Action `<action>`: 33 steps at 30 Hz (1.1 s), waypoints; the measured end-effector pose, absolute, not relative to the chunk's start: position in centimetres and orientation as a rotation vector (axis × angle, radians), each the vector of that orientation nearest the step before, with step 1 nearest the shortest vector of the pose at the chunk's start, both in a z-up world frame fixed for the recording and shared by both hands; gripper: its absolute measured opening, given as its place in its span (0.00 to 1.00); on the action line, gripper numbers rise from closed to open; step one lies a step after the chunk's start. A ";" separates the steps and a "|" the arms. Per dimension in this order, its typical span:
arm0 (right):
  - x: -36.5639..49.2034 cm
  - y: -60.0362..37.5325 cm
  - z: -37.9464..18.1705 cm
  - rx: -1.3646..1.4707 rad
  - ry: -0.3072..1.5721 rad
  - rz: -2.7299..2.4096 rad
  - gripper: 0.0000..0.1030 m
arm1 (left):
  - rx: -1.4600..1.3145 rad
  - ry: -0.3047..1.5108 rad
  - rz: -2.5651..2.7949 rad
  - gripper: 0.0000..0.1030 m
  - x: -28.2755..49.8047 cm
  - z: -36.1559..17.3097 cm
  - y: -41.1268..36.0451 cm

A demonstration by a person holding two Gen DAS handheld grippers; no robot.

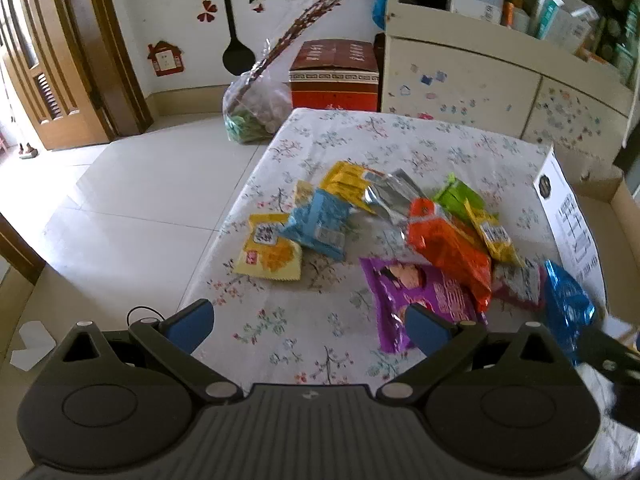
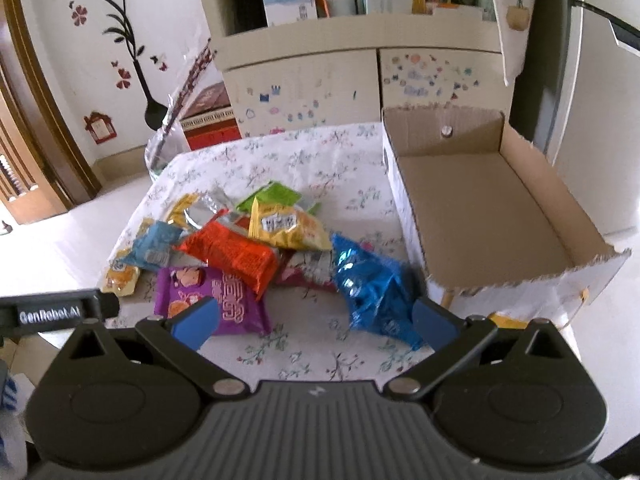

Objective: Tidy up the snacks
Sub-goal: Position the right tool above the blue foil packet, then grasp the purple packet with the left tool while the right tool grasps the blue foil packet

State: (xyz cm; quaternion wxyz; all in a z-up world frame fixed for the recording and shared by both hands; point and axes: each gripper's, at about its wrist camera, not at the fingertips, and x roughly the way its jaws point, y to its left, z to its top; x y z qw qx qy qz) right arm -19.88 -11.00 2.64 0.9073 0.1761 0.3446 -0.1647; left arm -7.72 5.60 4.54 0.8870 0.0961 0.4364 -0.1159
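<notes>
- Left tongs [image 1: 310, 328] wide open, empty, above the tabletop [image 1: 280, 320] near edge.
- Right tongs [image 2: 316, 322] wide open, empty, blue packet [image 2: 370, 288] just ahead.
- Snack pile [image 2: 240, 252] mid-tabletop: purple packet [image 2: 216, 300], orange packet [image 2: 232, 256].
- Cardboard box [image 2: 480, 200] right of pile.

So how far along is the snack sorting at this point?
Nothing looks done: the cardboard box is empty. Nothing is in hand either; the left gripper and right gripper are both open, the right one nearest the shiny blue packet. All the rest is left: the purple packet, orange packet and the others lie piled on the floral tablecloth.
</notes>
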 end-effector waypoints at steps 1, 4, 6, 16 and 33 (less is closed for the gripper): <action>-20.1 -11.5 2.9 0.378 0.704 -0.326 0.99 | 0.186 0.914 -0.244 1.00 -7.3 4.8 5.7; -20.6 -12.9 3.7 0.410 0.699 -0.281 0.99 | 0.140 0.918 -0.263 1.00 -6.2 5.4 6.1; -21.0 -13.9 4.4 0.414 0.687 -0.246 0.98 | 0.156 0.900 -0.273 1.00 -5.6 6.0 6.0; -21.9 -17.7 5.8 0.461 0.629 -0.167 0.89 | 0.189 0.889 -0.331 1.00 -3.8 5.6 5.1; -19.2 -13.9 0.0 0.245 0.737 -0.168 0.74 | 0.141 1.010 -0.382 1.00 -3.1 1.5 3.8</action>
